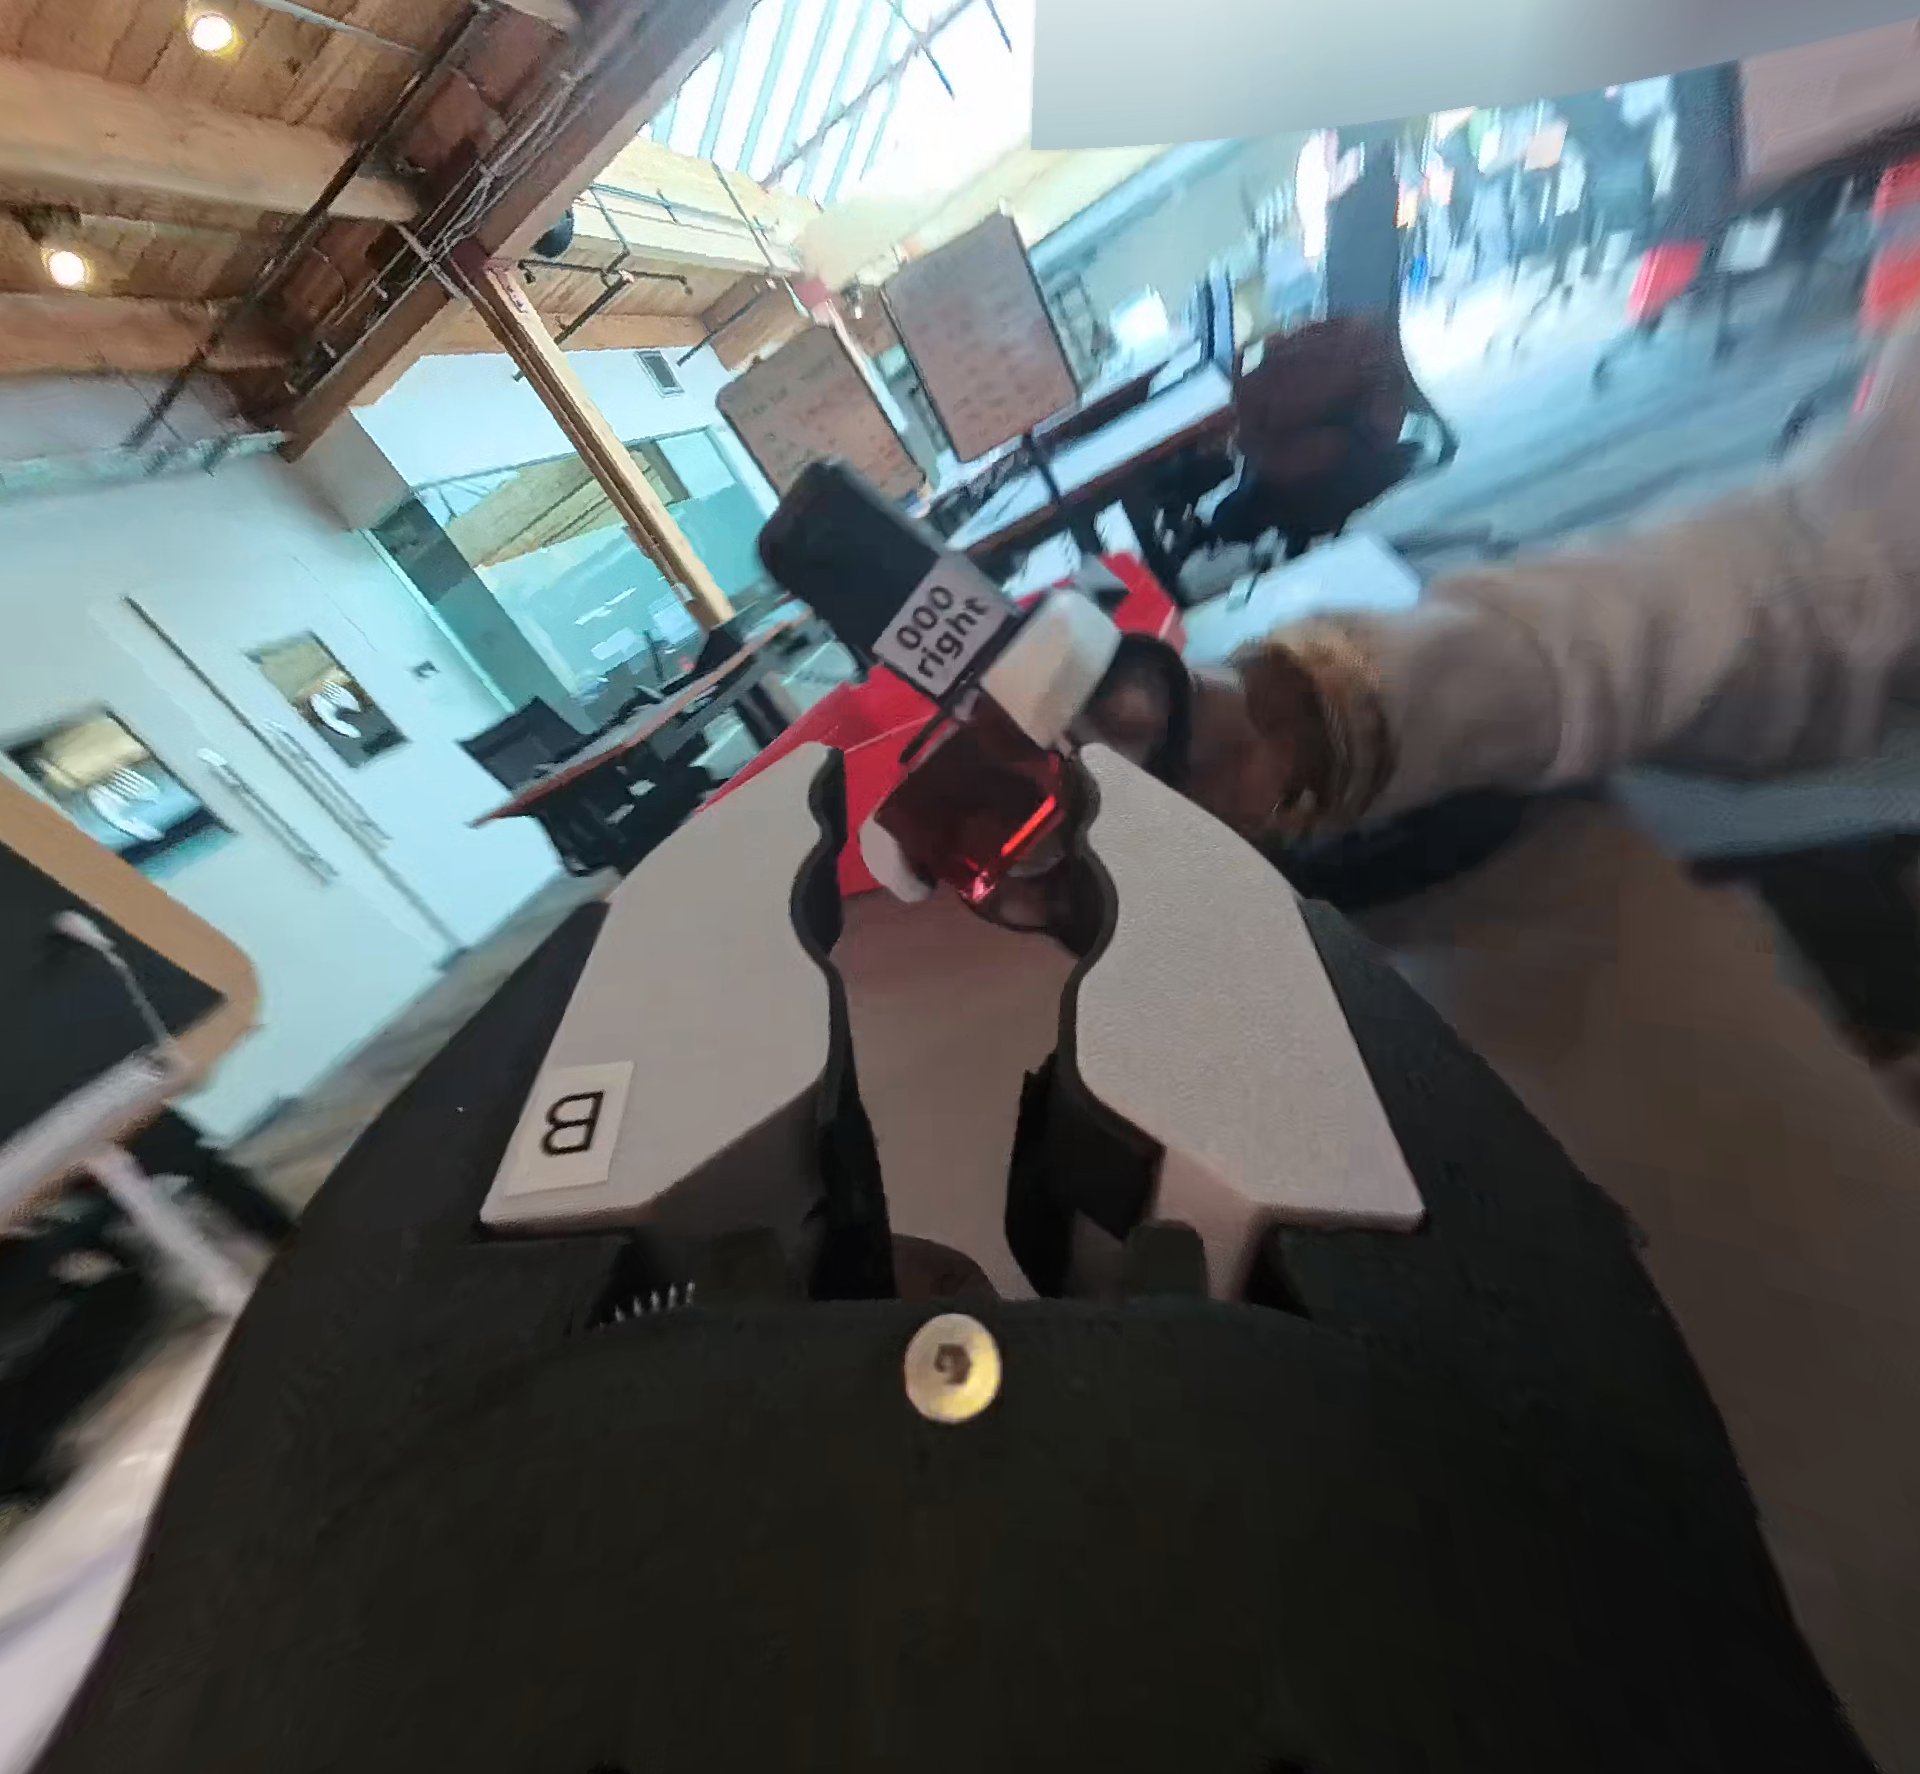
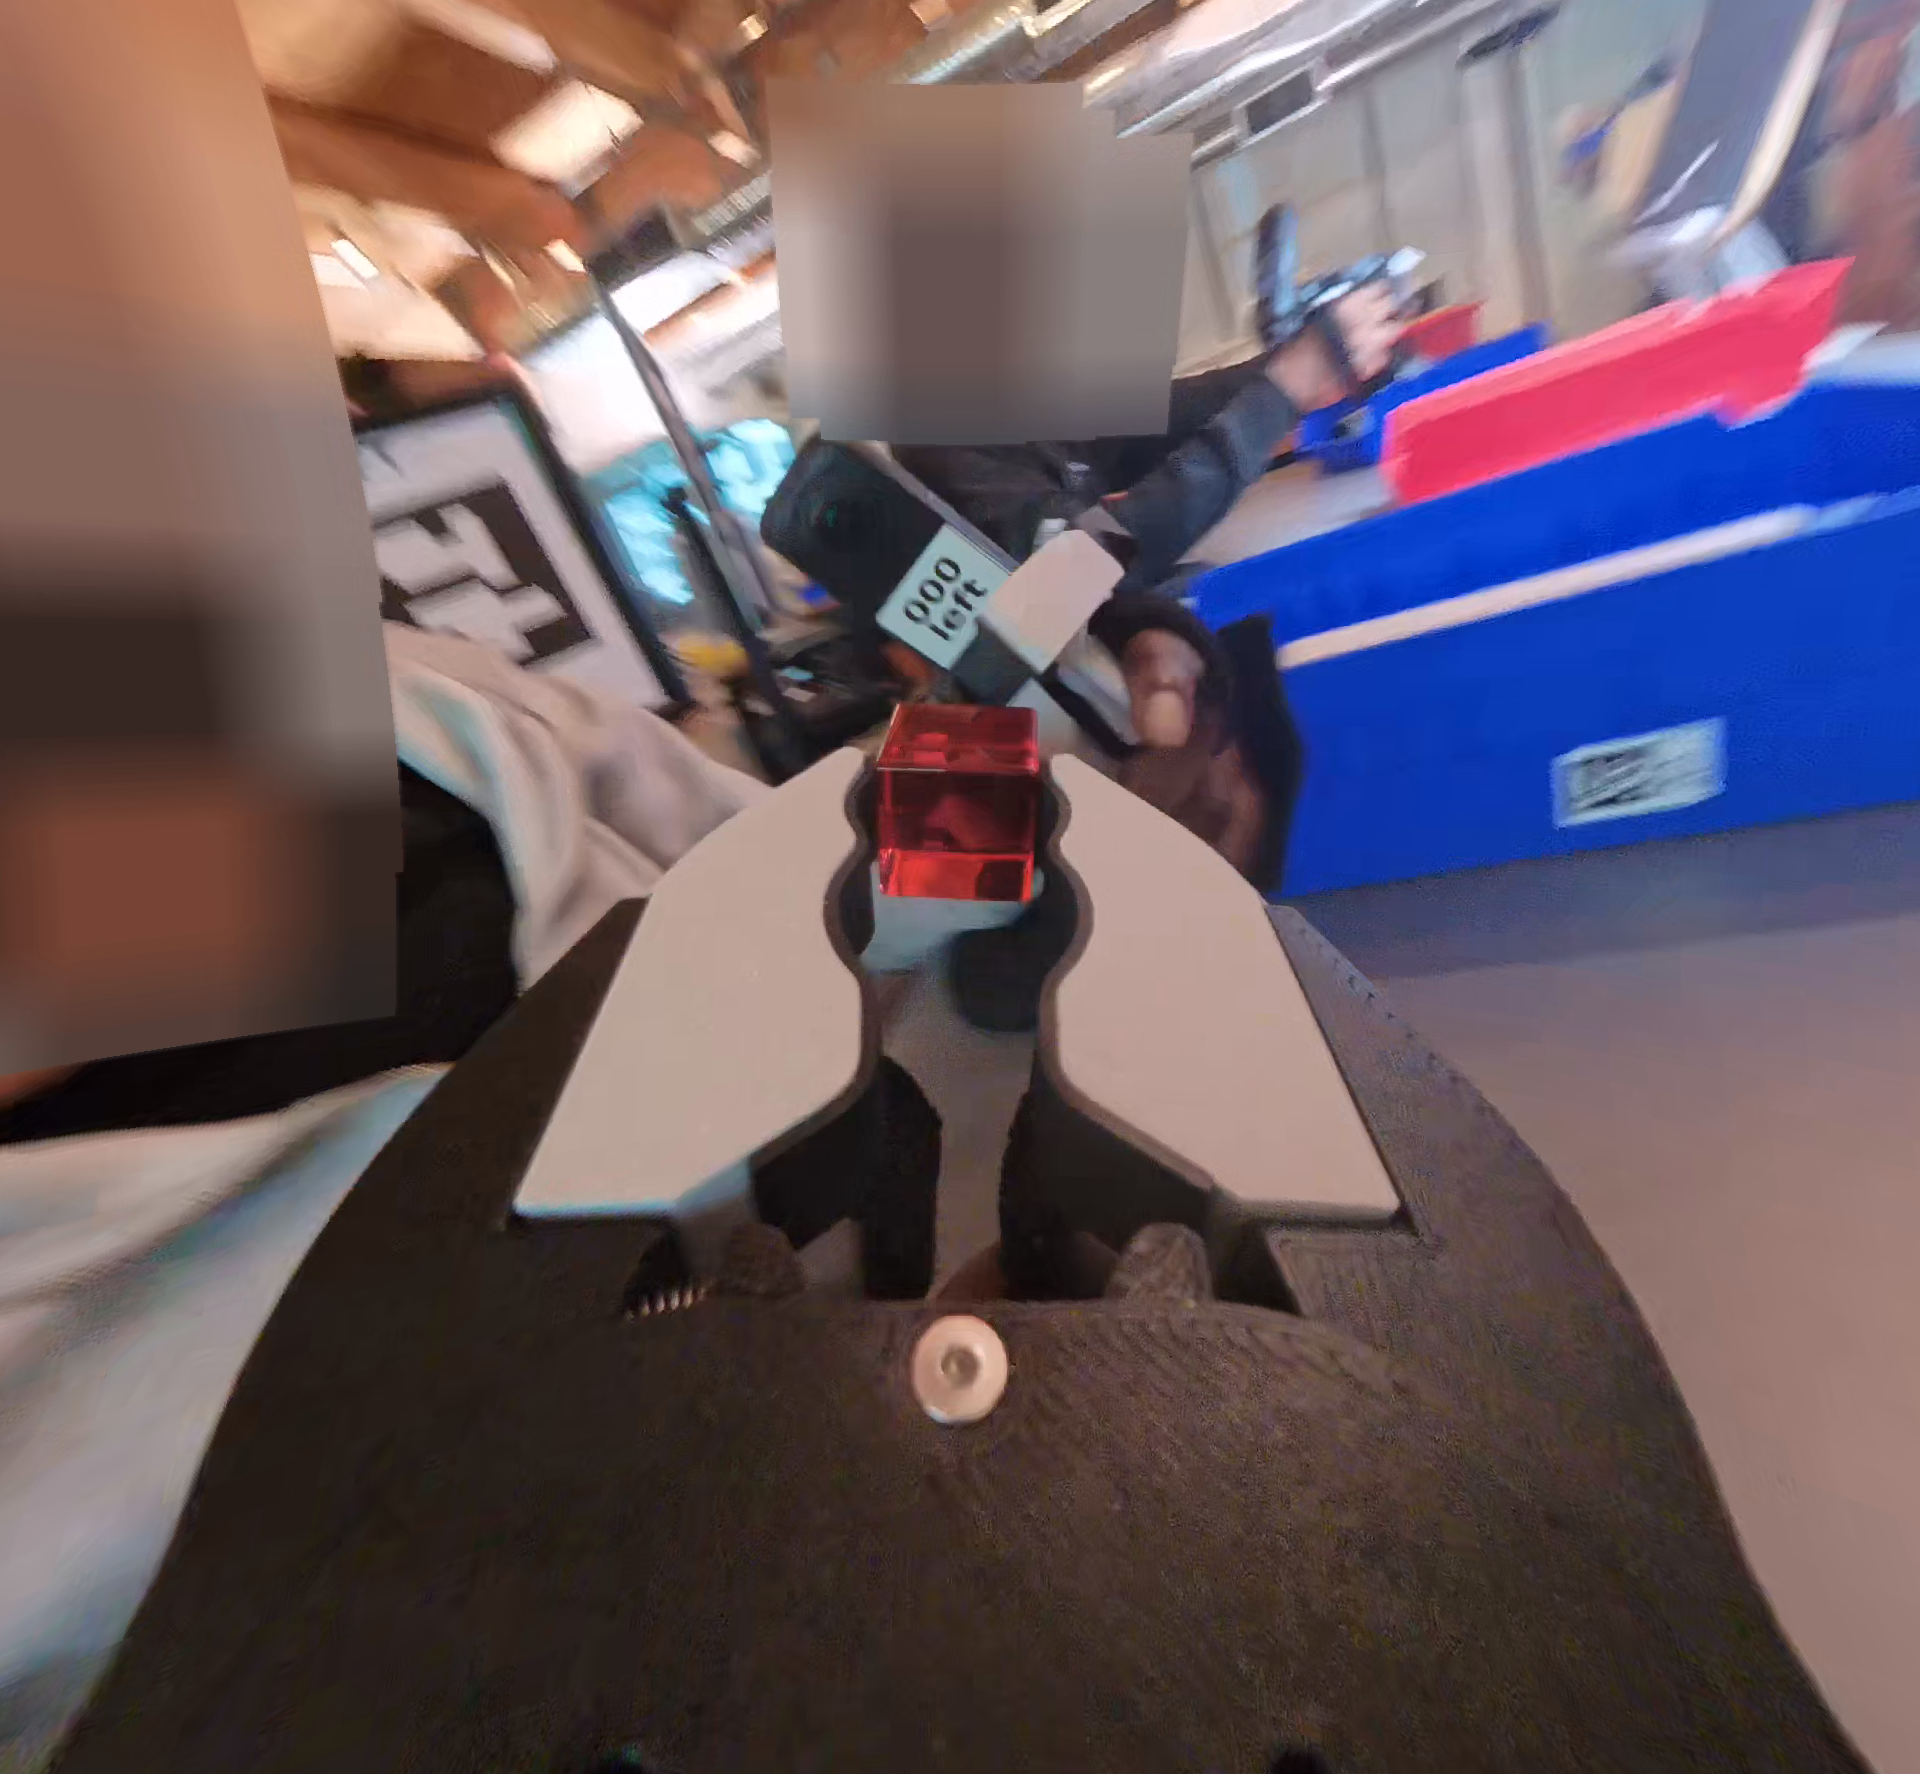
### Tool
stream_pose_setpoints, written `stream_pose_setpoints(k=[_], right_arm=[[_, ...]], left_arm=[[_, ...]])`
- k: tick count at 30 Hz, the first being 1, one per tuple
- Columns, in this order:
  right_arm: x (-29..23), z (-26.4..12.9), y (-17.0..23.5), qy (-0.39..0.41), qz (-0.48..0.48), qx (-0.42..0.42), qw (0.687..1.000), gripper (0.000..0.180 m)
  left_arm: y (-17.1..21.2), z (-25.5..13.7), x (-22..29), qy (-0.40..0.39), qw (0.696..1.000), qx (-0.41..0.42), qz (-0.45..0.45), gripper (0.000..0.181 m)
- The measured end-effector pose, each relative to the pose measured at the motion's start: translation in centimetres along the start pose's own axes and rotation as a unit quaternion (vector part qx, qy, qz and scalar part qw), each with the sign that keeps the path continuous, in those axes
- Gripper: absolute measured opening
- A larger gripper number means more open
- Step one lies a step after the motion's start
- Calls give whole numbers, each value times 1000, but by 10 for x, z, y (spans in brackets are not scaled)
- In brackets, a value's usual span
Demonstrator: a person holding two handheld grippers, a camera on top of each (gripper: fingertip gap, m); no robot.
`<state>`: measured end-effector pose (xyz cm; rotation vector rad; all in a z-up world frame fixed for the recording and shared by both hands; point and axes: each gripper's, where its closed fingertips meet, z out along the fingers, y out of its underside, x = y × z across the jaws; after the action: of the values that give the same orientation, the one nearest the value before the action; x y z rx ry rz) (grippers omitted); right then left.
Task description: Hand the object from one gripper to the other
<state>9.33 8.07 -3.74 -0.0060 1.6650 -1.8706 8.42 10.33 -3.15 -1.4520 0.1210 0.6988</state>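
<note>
Clear red cube (image 2: pixel 957 815) — glossy, square-edged — clamped in right tongs (image 2: pixel 957 820); left tongs' (image 1: pixel 951 794) grip unclear.

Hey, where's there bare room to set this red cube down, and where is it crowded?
Free: the bare grey surface to the right of the right hand-held gripper, bordered behind by the blue bin. Crowded: around the red cube, where the left hand-held gripper meets it, and the left side, filled by a pale sleeve.

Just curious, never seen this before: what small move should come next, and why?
Probably squeeze the left gripper shut on the red cube: the right gripper already pinches it, and the left's fingers flank it, seemingly with slight gaps.
</note>
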Motion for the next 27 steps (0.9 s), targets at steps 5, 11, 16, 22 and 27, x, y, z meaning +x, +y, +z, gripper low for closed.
stream_pose_setpoints(k=[5, 11, 16, 22, 27], right_arm=[[-5, -10, -13, 134, -359, -46, 923, 28], [-15, -5, -2, 183, -617, -117, 756, 29], [-7, 2, 16, 182, -661, -170, 708, 28], [-10, 4, 17, 178, -673, -168, 698, 28], [-7, 4, 18, 187, -680, -177, 687, 28]], left_arm=[[-16, -7, -10, 57, 957, 51, -281, 62], [-7, -1, 18, 196, 842, -3, -503, 70], [-3, 3, 35, 231, 822, -33, -519, 65], [0, 2, 37, 233, 816, -40, -527, 43], [-3, 0, 37, 235, 825, -30, -513, 28]])
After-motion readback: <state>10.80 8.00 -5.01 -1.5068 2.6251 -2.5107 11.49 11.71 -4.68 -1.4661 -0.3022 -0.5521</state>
